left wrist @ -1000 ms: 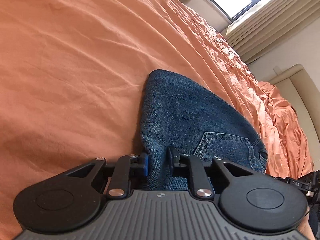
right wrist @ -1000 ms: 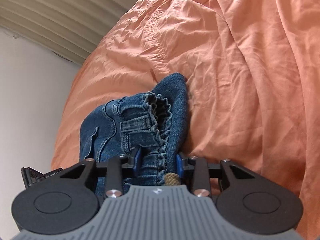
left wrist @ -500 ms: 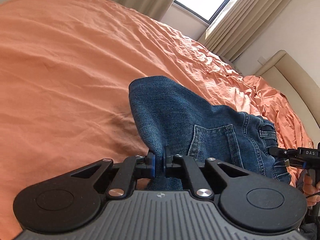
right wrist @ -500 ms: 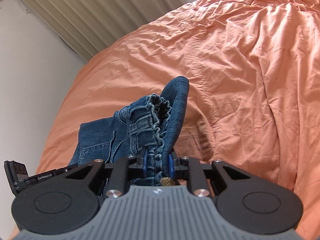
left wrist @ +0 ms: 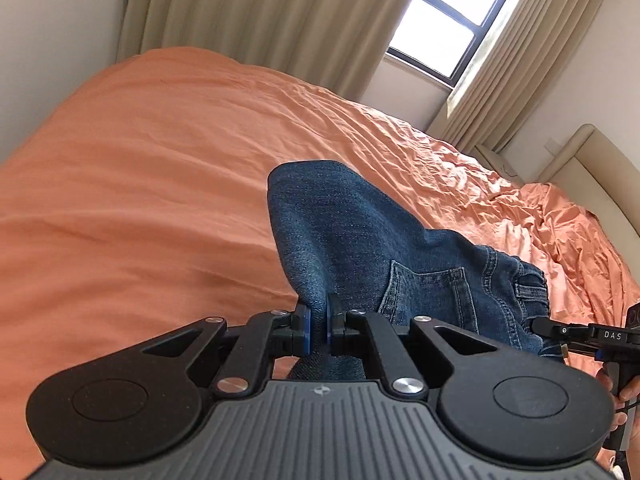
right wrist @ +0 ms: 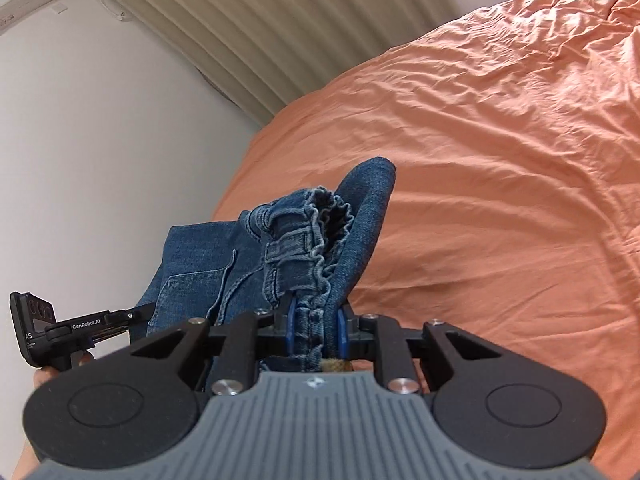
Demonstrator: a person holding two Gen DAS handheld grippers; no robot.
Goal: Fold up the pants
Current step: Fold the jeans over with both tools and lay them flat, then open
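Observation:
The blue denim pants (left wrist: 360,248) hang lifted above the orange bed, folded over, with a back pocket showing. My left gripper (left wrist: 317,322) is shut on a folded edge of the denim. My right gripper (right wrist: 314,330) is shut on the gathered elastic waistband of the pants (right wrist: 312,240). The right gripper also shows at the right edge of the left wrist view (left wrist: 560,330), and the left gripper at the left edge of the right wrist view (right wrist: 132,316). The lower part of the pants is hidden behind the grippers.
The orange bedsheet (left wrist: 140,184) spreads wide below, rumpled toward the beige headboard (left wrist: 592,160). Beige curtains (left wrist: 260,20) and a window (left wrist: 448,28) stand behind the bed. A white wall (right wrist: 100,140) lies to the left in the right wrist view.
Both grippers have closed tighter on the denim and risen with it, tilting upward. The pants now hang higher off the bed, and curtains and walls have come into view.

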